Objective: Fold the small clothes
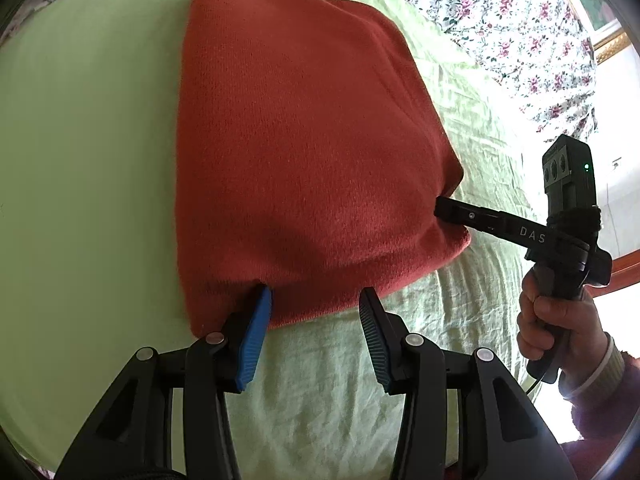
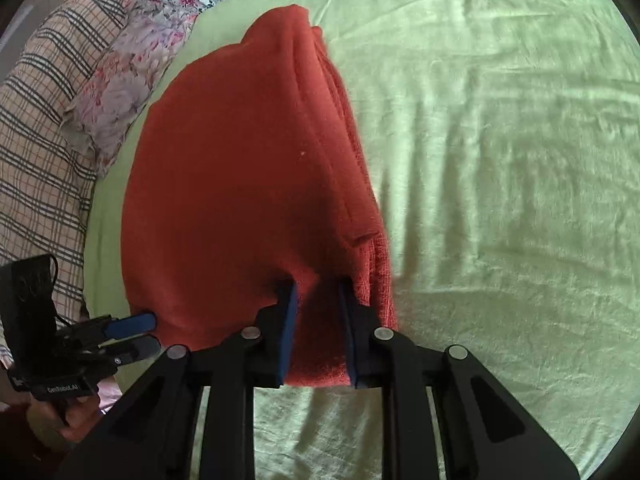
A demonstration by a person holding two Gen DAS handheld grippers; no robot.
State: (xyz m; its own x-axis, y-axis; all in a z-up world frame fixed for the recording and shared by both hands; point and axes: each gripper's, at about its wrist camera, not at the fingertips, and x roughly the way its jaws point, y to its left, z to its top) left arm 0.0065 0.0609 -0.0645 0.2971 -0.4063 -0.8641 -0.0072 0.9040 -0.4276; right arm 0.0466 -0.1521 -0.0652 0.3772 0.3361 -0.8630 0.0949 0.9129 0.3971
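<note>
The red knit garment [image 1: 304,152] lies folded on the green sheet [image 1: 88,160]. The right gripper [image 2: 316,320] pinches its near corner; the left gripper [image 1: 316,320] has let go. Probably laying the fold, next release and smooth.

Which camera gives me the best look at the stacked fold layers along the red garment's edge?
The right wrist view: the red garment shows its stacked layers running along its right edge, down to the right gripper clamped on that corner. The left wrist view shows only the smooth top face of the garment, its layers hidden.
</note>
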